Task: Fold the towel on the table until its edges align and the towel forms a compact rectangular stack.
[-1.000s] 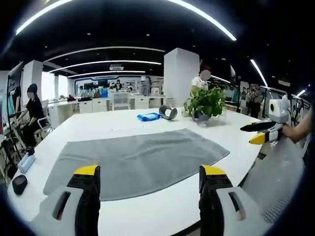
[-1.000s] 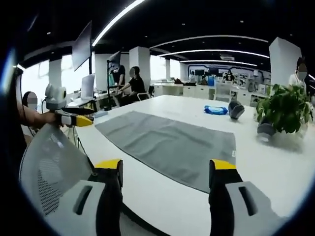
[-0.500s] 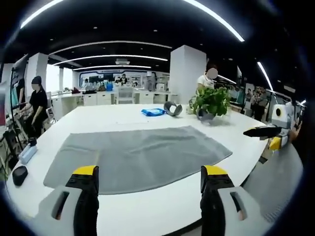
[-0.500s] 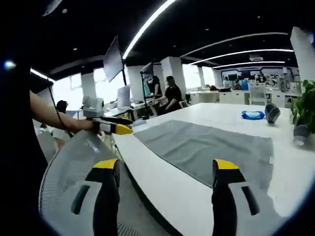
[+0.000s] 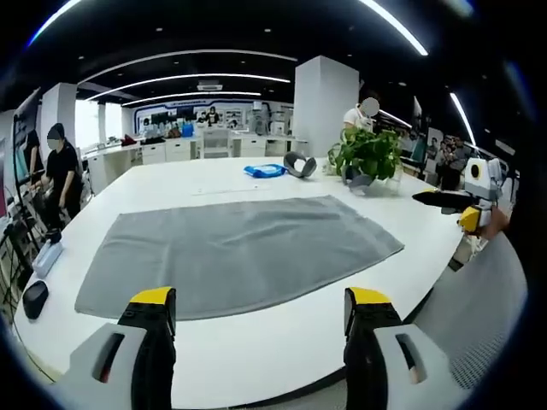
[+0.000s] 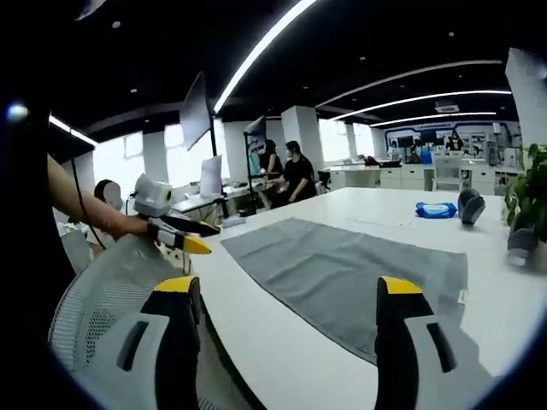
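I see one towel [image 5: 235,252], grey, with a soft matte nap, spread flat in a single layer on the smooth white worktop [image 5: 256,359]. Its outline is a wide rectangle, no fold in it, and the near edge lies just back from the worktop's rim. In the right gripper view the same towel [image 6: 342,269] runs away from me at an angle.

Beyond the towel's far edge I count three small things: a crumpled blue cloth [image 5: 263,171], a dark curved object [image 5: 297,163] just beside it, and one leafy green plant [image 5: 369,158] in a pot off the towel's far right corner. Off the towel's left end sit a dark rounded object [image 5: 34,299] and a pale flat one [image 5: 47,256] at the worktop's edge.

My left tool [image 5: 255,320] hovers short of the towel's near edge, jaws spread wide, holding nothing. My right tool [image 6: 286,316] hangs the same way, released and empty, over a mesh chair back [image 6: 111,290] near the towel's right end. Both are level, pointing across the towel.
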Demonstrator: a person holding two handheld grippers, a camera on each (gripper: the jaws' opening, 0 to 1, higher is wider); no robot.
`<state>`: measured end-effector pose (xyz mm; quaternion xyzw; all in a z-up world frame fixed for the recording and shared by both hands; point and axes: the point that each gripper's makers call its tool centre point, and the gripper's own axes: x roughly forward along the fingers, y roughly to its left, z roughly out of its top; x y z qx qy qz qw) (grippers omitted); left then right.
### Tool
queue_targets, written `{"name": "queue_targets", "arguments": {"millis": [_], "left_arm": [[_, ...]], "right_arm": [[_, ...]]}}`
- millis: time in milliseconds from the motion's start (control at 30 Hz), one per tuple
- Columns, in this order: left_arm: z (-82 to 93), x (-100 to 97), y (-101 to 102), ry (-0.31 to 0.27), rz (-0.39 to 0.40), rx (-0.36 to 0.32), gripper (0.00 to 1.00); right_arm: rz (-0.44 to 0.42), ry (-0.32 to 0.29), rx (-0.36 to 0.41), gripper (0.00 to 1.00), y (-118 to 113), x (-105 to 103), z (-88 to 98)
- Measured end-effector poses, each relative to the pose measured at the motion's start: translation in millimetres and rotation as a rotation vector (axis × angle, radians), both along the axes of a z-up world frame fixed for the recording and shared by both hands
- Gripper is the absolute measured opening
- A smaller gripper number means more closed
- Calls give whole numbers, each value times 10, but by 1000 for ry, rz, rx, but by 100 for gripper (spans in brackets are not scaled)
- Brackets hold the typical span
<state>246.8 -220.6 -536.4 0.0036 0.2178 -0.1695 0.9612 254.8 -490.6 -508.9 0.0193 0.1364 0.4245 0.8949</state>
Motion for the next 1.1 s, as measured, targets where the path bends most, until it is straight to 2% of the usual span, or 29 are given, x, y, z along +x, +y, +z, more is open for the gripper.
{"name": "queue_targets", "arguments": {"millis": [67,167,200,233,267,300,367,400,433,467,500,533,567,633,700,767,833,867,933,1033,1100], "left_arm": [[52,-2,-36,-30,-19,-3,80],[77,2,-60,-39,-28,-19,79],[93,-4,-71,-42,-32,-22,79],[116,-11,-77,-45,-34,-27,77],[154,-10,-84,-54,-36,-29,74],[169,-2,-85,-51,-36,-29,66],[117,-57,-119,28,-74,-18,49],[103,-55,-124,50,-87,-13,45],[139,-10,-143,47,-91,-9,45],[181,25,-188,44,-110,-10,44],[216,45,-242,53,-133,-16,39],[276,79,-327,50,-160,-30,34],[383,165,-435,22,-185,-32,30],[540,304,-687,-25,-242,-45,27],[606,385,-1011,-31,-324,-70,22],[630,473,-1255,-75,-380,-44,19],[553,500,-1569,-72,-460,-21,13],[475,508,-1733,-49,-509,-36,12],[403,528,-1957,-22,-551,-77,13],[345,591,-2302,-21,-591,-128,15],[288,617,-2478,-8,-606,-139,17]], "right_arm": [[-5,9,-6,81,-42,38,-11],[-37,-2,-24,77,-210,100,-8],[-44,7,-27,75,-253,115,-26],[-41,50,-56,71,-318,98,-109],[-36,94,-81,64,-378,73,-178],[-36,126,-88,58,-442,58,-205],[-48,117,-73,45,-531,74,-143],[-52,118,-71,42,-593,78,-112],[-53,116,-82,39,-634,82,-107],[-73,113,-125,35,-743,114,-133],[-85,121,-140,30,-803,128,-153],[-110,120,-147,22,-888,160,-159],[-128,128,-146,19,-939,188,-170],[-181,132,-149,22,-1040,247,-187],[-203,124,-191,28,-1105,283,-252],[-204,151,-259,25,-1165,290,-402],[-201,189,-314,18,-1216,277,-544],[-201,187,-306,19,-1206,292,-557],[-207,203,-314,23,-1228,307,-613],[-209,219,-377,19,-1317,296,-700],[-216,251,-384,17,-1369,284,-744]]}}
